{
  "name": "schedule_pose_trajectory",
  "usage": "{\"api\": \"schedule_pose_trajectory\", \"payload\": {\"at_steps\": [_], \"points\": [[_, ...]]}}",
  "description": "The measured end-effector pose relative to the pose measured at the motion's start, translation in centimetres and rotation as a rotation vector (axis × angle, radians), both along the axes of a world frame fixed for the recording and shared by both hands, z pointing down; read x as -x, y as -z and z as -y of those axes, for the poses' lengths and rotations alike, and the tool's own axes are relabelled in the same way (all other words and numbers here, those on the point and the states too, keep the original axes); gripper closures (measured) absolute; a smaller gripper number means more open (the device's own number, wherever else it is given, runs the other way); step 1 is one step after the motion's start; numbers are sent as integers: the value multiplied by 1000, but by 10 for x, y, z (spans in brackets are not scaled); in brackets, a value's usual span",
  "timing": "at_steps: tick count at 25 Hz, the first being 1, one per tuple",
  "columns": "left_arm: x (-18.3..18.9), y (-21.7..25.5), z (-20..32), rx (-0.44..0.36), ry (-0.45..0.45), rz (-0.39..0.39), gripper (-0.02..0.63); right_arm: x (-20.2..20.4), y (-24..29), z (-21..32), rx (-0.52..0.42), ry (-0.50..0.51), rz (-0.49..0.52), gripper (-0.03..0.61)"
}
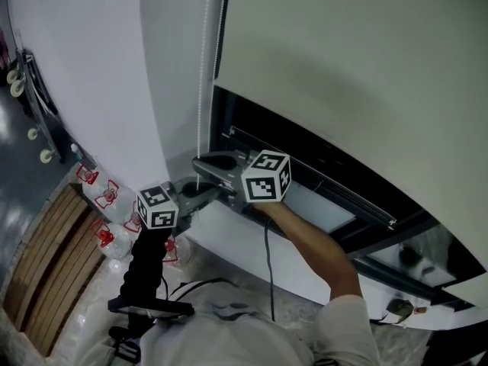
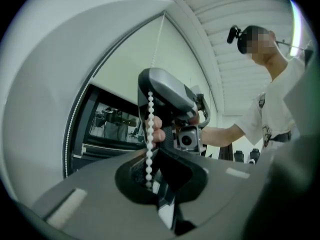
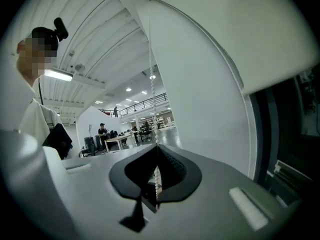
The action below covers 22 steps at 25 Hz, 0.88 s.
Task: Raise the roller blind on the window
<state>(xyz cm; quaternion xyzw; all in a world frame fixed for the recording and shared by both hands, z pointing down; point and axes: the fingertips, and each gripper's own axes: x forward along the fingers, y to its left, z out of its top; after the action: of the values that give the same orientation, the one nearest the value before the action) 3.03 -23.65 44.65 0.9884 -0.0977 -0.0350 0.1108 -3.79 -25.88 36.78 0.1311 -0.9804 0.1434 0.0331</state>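
Your left hand-held gripper (image 2: 152, 181) and right hand-held gripper (image 3: 156, 184) each pinch the chain (image 1: 200, 75), the right at 12 o'clock from the left.

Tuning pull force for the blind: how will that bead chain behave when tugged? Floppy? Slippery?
Probably floppy and light: the bead chain hangs as a thin string of small beads. Slip looks limited: left hand-held gripper and right hand-held gripper are both shut on it, and round beads should catch at the jaw edges.
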Motion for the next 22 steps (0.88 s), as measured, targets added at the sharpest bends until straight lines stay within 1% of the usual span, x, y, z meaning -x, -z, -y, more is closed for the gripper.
{"api": "schedule_pose_trajectory", "payload": {"at_steps": [2,4,6,7,9,11,12,14,17,18,20,22], "points": [[-2,-3,-1,0,-6,12,614,-3,-6,-2,33,9,7,571],[-1,-1,-1,7,-6,-10,615,-6,-2,-4,58,26,19,571],[0,1,-1,6,-4,-21,614,-7,5,-4,29,31,2,568],[1,2,-2,4,-4,-22,614,-8,13,-1,4,29,0,543],[0,3,-2,0,-7,-23,614,-12,43,10,-29,20,50,445],[0,4,-2,-4,-9,-25,614,-15,87,23,-66,8,121,409],[0,4,-2,-4,-10,-24,614,-15,111,29,-95,2,146,402],[0,3,-3,-1,-10,-23,614,-14,154,39,-159,-4,173,402],[-1,0,-4,4,-11,-21,614,-10,208,49,-250,-9,181,403],[-2,0,-5,5,-12,-21,614,-10,222,52,-269,-15,186,410],[-2,1,-5,7,-16,-27,614,-12,249,56,-289,-17,206,461],[-1,1,-5,9,-16,-29,614,-10,269,56,-303,-5,220,466]]}}
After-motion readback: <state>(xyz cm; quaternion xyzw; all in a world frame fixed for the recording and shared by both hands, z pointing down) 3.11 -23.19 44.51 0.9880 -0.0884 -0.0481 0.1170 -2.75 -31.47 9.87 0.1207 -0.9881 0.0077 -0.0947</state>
